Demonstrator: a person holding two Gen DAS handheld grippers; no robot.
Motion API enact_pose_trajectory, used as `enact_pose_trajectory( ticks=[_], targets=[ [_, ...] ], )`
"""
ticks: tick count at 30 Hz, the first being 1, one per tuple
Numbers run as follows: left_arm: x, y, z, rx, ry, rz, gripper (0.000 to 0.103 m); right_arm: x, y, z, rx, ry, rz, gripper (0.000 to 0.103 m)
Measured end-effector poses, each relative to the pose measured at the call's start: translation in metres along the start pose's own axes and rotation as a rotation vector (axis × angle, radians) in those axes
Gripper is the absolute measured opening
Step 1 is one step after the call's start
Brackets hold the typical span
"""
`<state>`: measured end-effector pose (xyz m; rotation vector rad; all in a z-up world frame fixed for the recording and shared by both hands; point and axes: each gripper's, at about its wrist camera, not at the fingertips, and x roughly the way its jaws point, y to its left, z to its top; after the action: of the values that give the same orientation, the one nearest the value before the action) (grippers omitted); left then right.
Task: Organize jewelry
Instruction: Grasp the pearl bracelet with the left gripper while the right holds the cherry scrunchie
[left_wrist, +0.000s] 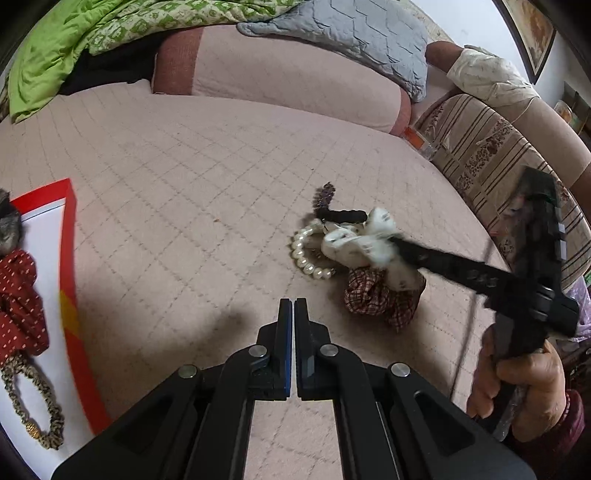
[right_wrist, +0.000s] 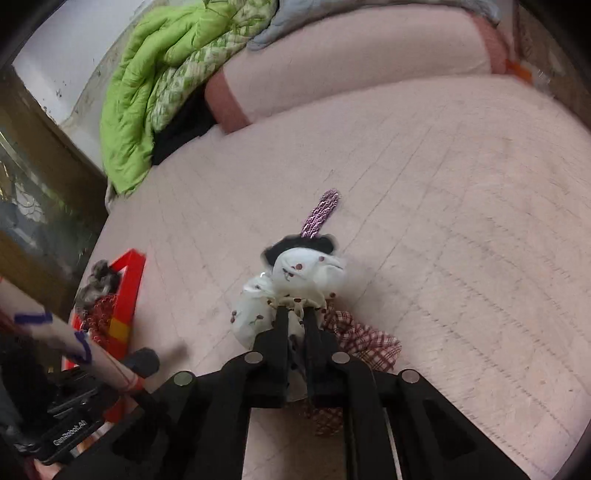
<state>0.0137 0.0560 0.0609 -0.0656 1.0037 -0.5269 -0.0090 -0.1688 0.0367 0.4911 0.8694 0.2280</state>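
Observation:
My right gripper (right_wrist: 295, 310) is shut on a white cherry-print scrunchie (right_wrist: 295, 277), also seen in the left wrist view (left_wrist: 354, 240) with the right gripper (left_wrist: 393, 240) reaching in from the right. Under it lie a red plaid scrunchie (left_wrist: 380, 299), a pearl bracelet (left_wrist: 304, 254), a black hair tie (left_wrist: 343, 215) and a purple sparkly band (right_wrist: 321, 212). My left gripper (left_wrist: 293, 306) is shut and empty, above the pink bedspread. A red-rimmed white box (left_wrist: 68, 266) at the left holds a red dotted scrunchie (left_wrist: 20, 295), a leopard hair tie (left_wrist: 33, 413) and a grey scrunchie (right_wrist: 98, 282).
The pink quilted bedspread (left_wrist: 184, 184) spreads around the pile. A pink bolster (left_wrist: 295, 81), a green quilt (left_wrist: 55, 48) and a grey pillow (left_wrist: 351, 33) lie at the back. A striped cushion (left_wrist: 491, 155) borders the right side.

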Motion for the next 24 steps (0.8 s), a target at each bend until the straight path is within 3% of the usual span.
enact_pose_trajectory(
  ticks=[3, 5, 6, 9, 11, 19, 24],
  targets=[
    [0.008, -0.006, 0.008, -0.006, -0.001, -0.025, 0.001, -0.030, -0.025, 0.005, 0.028, -0.126, -0.119, 0.008],
    [0.019, -0.010, 0.014, -0.004, 0.006, -0.030, 0.001, -0.055, -0.058, 0.003, 0.144, -0.223, -0.211, 0.008],
    [0.024, -0.011, 0.016, -0.007, 0.013, -0.037, 0.001, -0.062, -0.069, 0.002, 0.178, -0.246, -0.212, 0.008],
    [0.045, -0.013, 0.026, -0.036, 0.041, -0.065, 0.001, -0.080, -0.092, -0.002, 0.255, -0.308, -0.140, 0.008],
    [0.060, -0.016, 0.031, -0.027, 0.057, -0.043, 0.001, -0.085, -0.091, -0.003, 0.250, -0.328, -0.083, 0.008],
    [0.110, -0.018, 0.046, -0.008, 0.102, 0.037, 0.001, -0.081, -0.079, 0.005, 0.234, -0.301, 0.041, 0.009],
    [0.130, -0.034, 0.058, 0.109, 0.135, 0.122, 0.001, -0.084, -0.077, 0.001, 0.224, -0.290, 0.067, 0.009]
  ],
)
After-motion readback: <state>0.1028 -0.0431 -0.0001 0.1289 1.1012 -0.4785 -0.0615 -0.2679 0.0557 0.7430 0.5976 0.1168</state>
